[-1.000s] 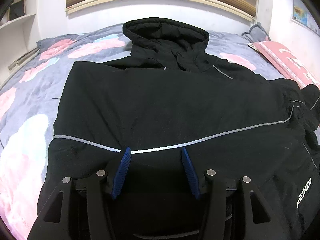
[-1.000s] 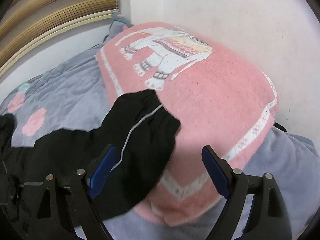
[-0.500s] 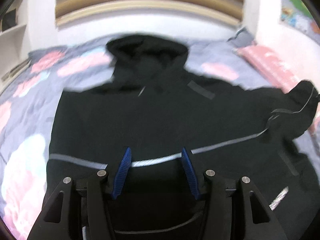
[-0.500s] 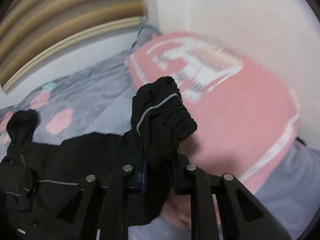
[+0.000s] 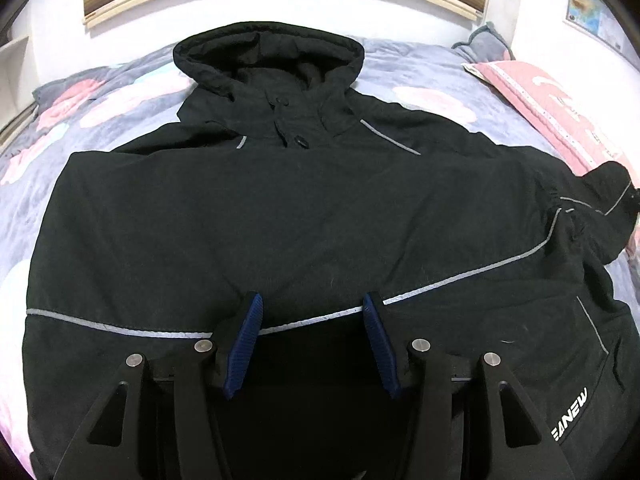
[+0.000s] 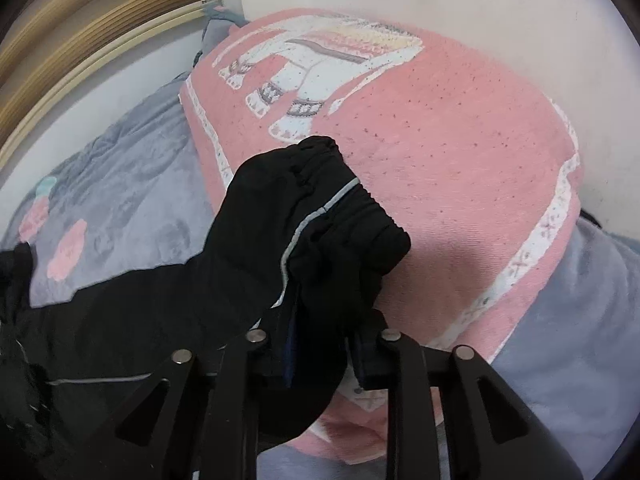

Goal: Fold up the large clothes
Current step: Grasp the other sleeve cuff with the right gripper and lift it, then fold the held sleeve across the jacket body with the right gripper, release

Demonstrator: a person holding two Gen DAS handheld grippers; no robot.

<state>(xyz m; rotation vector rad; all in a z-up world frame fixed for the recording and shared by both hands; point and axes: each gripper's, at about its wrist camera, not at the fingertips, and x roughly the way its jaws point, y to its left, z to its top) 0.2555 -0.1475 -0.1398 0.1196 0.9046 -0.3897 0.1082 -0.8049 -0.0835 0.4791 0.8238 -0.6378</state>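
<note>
Since a second ago, right gripper (image 6: pixel 320 354) fingers have clamped one black jacket's (image 5: pixel 280 216) cuff (image 6: pixel 340 216); left gripper (image 5: pixel 312 340) fingers stay apart above its grey-striped body.

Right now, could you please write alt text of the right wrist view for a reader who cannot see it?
The right gripper is shut on the cuff of a black jacket sleeve, held over a pink pillow with a white elephant picture. Behind lies a grey bedcover with pink flowers, and more of the jacket spreads to the left.
</note>
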